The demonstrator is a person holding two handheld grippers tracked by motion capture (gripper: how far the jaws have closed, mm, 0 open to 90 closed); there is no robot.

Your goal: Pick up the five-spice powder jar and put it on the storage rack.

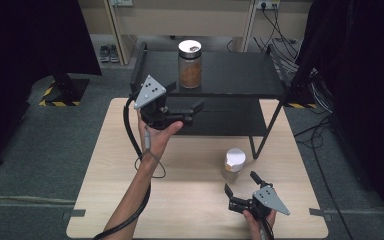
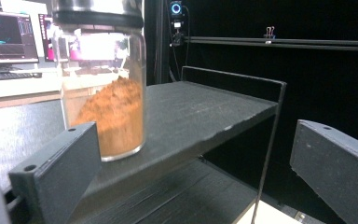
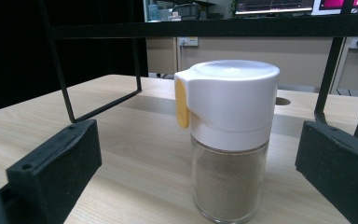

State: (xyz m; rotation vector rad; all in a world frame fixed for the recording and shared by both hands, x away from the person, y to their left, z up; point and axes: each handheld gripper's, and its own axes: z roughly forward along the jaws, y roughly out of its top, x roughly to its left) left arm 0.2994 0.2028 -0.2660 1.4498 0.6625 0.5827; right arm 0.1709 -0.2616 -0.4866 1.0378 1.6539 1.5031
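Observation:
A glass jar (image 1: 190, 65) of orange-brown powder, with a dark lid, stands on the top of a black two-tier shelf (image 1: 235, 75). My left gripper (image 1: 191, 113) is open at the shelf's front left edge, below and short of the jar. In the left gripper view the jar (image 2: 105, 88) is ahead and left, beyond the open jaws (image 2: 194, 140). A clear shaker (image 1: 234, 164) with a white cap and grey-brown powder stands on the wooden table (image 1: 130, 200). My right gripper (image 1: 240, 181) is open just in front of it. In the right gripper view the shaker (image 3: 228, 140) stands between the spread jaws, untouched.
The shelf's thin black legs (image 1: 261, 137) stand just behind and right of the shaker. A pair of shoes (image 1: 109, 52) and cables (image 1: 285, 45) lie on the floor past the table. Dark curtains hang on both sides. Monitors (image 2: 9, 32) glow behind the jar.

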